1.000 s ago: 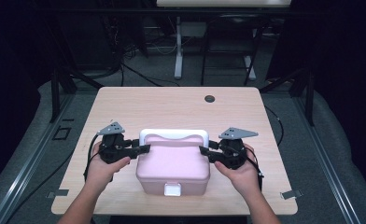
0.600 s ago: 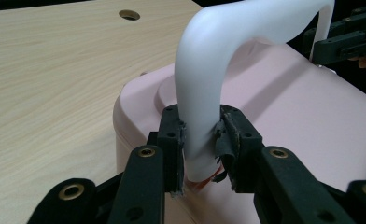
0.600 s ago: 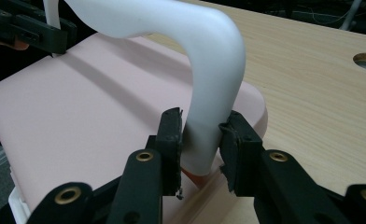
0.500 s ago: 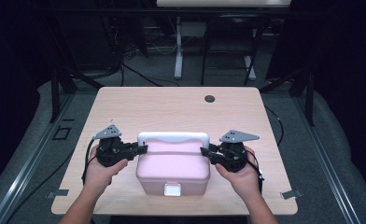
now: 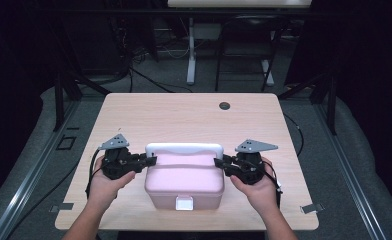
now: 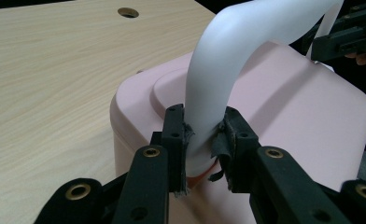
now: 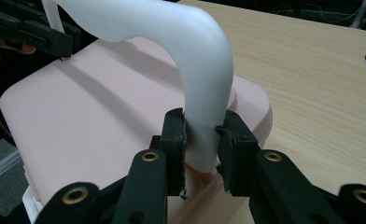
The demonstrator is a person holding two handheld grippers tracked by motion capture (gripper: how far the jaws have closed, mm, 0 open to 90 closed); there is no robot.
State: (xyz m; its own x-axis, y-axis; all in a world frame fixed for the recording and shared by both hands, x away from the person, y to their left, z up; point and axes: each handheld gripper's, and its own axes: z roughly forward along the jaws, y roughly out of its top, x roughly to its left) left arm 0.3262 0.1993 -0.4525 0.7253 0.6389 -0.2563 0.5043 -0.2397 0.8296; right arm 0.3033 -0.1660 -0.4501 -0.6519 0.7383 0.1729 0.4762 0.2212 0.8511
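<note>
Pink box [image 5: 184, 180] handle [image 5: 184, 149] ends sit clamped in both grippers' just-closed fingers [image 6: 175, 135], left gripper [image 5: 146, 161] and right gripper [image 5: 220, 163]: raise both hands evenly off the counter [image 5: 174, 115].

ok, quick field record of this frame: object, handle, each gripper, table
object: pink plastic lidded box with rounded corners, on the table near its front edge
handle: white curved plastic handle, raised upright over the lid
latch: white clasp on the box's front face
left gripper: jaws just closed, pads pressing the handle's left leg near its base
right gripper: jaws just closed, pads pressing the handle's right leg near its base
table: light wooden table with a round cable hole near its far edge
</note>
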